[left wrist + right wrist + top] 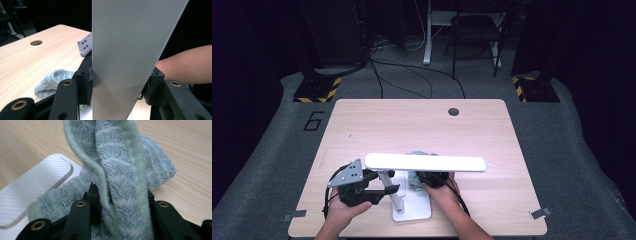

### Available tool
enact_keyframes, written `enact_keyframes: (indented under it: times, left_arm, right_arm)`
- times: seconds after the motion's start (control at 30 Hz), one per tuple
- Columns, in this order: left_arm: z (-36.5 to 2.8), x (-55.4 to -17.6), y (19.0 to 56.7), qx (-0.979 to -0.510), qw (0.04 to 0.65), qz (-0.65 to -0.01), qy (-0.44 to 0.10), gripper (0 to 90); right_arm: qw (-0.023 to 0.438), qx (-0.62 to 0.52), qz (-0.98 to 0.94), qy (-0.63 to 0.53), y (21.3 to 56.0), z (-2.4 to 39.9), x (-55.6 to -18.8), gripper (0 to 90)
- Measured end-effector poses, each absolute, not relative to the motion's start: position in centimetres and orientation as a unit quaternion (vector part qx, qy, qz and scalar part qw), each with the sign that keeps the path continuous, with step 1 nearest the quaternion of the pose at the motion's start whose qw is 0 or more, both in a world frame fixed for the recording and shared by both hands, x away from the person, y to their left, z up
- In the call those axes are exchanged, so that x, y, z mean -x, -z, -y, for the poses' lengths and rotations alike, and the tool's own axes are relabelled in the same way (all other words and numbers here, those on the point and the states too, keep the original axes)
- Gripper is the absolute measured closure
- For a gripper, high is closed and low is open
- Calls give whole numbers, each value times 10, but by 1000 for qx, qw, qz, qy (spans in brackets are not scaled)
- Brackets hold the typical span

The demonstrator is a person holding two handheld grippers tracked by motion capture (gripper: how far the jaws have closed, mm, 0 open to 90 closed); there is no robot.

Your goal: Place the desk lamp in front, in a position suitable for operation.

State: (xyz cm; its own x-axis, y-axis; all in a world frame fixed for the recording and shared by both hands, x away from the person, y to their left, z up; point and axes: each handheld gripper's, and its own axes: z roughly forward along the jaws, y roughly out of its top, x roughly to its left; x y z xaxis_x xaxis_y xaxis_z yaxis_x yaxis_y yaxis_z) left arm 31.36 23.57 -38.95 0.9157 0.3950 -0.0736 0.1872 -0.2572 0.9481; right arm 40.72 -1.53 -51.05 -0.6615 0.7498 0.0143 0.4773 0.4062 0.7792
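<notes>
Standing on its flat white base (412, 207) near the front edge of the counter (362, 125), a white desk lamp (426, 162) is seen in the high view with its long head held level above the wood. In the left gripper view the lamp's head (130, 50) is gripped between the two black jaws of the left tool (117, 87), whose pads are pressed against both of its edges, so the jaws are kept partly apart by the width of the head. In the high view the left tool (374, 187) is found at the left end of the lamp, just beside the slim stem (389, 190).

A pale green terry cloth (120, 177) is clamped in the right tool (120, 200), a thick fold of it being bunched between the jaws, which are kept moderately apart by the fabric. The cloth is draped partly over a ribbed corner of the base (37, 185) and partly onto the bare wood. In the high view the right tool (432, 179) is placed under the lamp's head, just right of the stem, and the cloth (416, 181) is largely hidden there; it appears to be lying against the base. A round cable hole (453, 111) is set in the far part of the counter, well apart from the lamp.
</notes>
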Motion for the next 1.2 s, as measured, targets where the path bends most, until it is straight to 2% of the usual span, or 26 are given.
enact_keyframes:
  times: [0.4, 0.57, 0.63, 0.83, 1.1, 1.2]
  left_arm:
    - [-234, -312, 390, -788, 581, -184, -87, 525]
    - [-234, -313, 390, -786, 584, -183, -85, 525]
    - [-234, -313, 390, -786, 583, -184, -86, 525]
    - [-233, -312, 390, -787, 582, -185, -88, 525]
    - [-232, -311, 388, -791, 578, -182, -86, 523]
    - [-232, -311, 388, -791, 578, -183, -85, 523]
  right_arm:
    - [178, -368, -821, -399, 512, 39, -390, 643]
    - [195, -369, -823, -385, 505, 31, -384, 647]
    - [181, -350, -825, -405, 504, 25, -382, 645]
    - [99, -302, -835, -449, 502, 0, -370, 625]
    - [83, -272, -845, -453, 503, -16, -367, 609]
    - [99, -264, -852, -441, 507, -19, -369, 621]
